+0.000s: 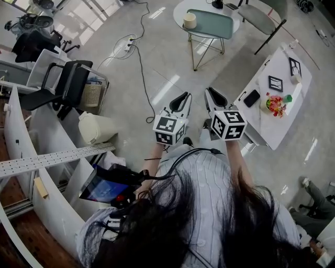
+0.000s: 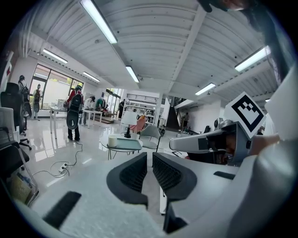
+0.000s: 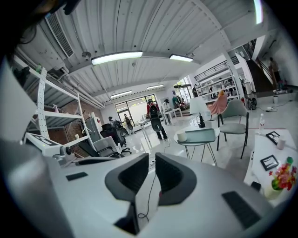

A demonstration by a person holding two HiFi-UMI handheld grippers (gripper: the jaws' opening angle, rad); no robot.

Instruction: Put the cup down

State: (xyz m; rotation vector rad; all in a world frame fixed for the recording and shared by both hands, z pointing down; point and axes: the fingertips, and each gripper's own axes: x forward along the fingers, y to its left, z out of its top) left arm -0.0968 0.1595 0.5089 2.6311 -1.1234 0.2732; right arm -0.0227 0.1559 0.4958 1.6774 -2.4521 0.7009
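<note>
The left hand-held gripper and right hand-held gripper are both clenched on nothing, and the cream cylindrical cup stands on the far round white table, probably light, rigid, smooth, best pinched across its wall.

Cup on round table ahead, long table right, chair left

Nothing readable from my side. The only markings are black-and-white square codes, no letters, on the cube of my left gripper and the cube of my right gripper. The small frames on the white table, right of my right gripper, are too small to read.
</note>
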